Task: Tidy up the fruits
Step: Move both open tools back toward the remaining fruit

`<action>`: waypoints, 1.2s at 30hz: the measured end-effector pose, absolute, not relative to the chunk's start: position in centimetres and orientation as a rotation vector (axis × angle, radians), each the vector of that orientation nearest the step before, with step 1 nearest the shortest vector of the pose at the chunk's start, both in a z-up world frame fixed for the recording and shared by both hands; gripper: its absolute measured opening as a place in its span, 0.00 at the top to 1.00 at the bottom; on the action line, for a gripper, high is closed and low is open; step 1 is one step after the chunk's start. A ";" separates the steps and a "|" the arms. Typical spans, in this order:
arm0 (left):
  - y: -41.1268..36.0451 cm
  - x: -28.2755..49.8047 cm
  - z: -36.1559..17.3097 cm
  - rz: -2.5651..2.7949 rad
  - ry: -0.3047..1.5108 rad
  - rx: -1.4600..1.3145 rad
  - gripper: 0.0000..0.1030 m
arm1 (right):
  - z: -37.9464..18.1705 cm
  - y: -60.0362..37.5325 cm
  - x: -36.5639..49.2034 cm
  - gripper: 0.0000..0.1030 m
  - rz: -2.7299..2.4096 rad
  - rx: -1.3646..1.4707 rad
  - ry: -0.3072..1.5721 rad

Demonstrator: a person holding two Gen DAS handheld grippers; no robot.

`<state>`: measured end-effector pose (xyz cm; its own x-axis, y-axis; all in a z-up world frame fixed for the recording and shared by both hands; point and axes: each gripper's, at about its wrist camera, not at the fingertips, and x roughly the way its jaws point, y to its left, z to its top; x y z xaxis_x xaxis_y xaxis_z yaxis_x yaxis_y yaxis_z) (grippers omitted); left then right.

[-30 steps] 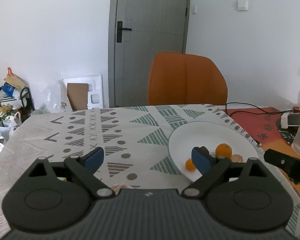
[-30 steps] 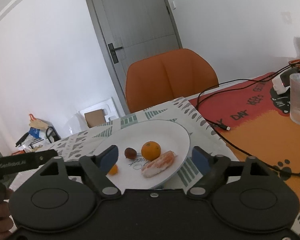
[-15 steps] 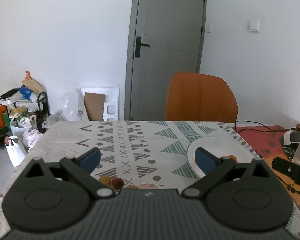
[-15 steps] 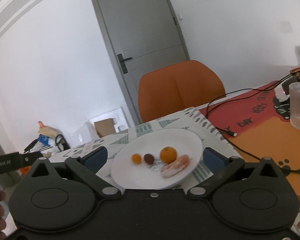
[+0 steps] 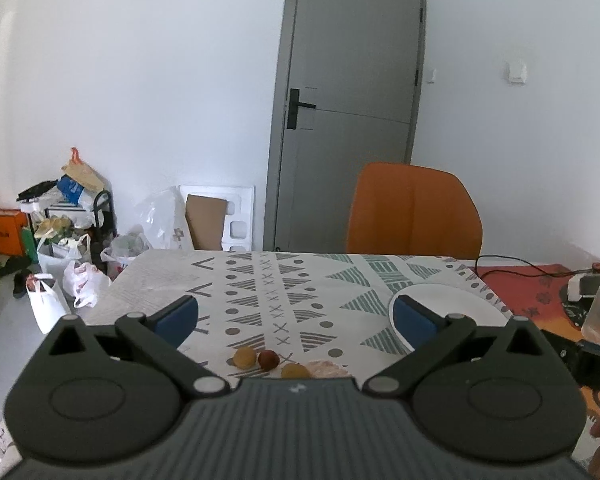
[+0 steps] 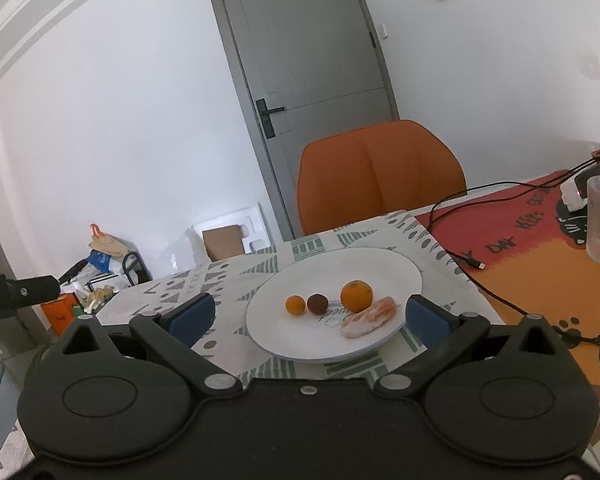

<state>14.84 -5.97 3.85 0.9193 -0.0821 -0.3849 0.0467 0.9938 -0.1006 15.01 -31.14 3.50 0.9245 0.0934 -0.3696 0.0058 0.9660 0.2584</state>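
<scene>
White walls and a grey door (image 6: 316, 68) stand behind an orange chair (image 6: 380, 172). Next comes the table (image 5: 260, 280) with its patterned cloth. On it sits a white plate (image 6: 380, 272) with a big orange (image 6: 356, 296), a peeled pink fruit piece (image 6: 370, 317), a dark brown fruit (image 6: 317, 303) and a small orange (image 6: 295, 305). Four more little fruits (image 5: 268, 359) lie on the cloth, just in front of the left gripper (image 5: 296, 316). The right gripper (image 6: 310, 314) faces the plate. Both grippers have just been opening, the left more slowly; their jaws are spread wide and hold nothing.
</scene>
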 end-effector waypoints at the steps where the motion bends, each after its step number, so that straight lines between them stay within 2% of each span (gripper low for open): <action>1: -5.7 14.7 3.9 -0.065 0.400 -0.095 0.00 | 3.6 -30.9 15.0 0.00 0.051 0.259 0.390; 24: 3.2 15.5 0.5 0.024 0.513 -0.196 0.00 | 1.1 -24.8 17.1 0.00 0.217 0.143 0.503; 33: 4.8 16.3 -1.5 0.018 0.549 -0.187 0.01 | -0.6 -21.2 19.4 0.09 0.292 0.097 0.579; 36: 4.9 16.7 -2.4 0.018 0.572 -0.172 0.02 | -1.5 -20.4 20.2 0.14 0.294 0.088 0.605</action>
<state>16.72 4.90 -2.45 0.8411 -0.0304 -0.5401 -0.0650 0.9855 -0.1566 20.25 -20.39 -1.46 0.7822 0.2972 -0.5476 -0.2460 0.9548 0.1668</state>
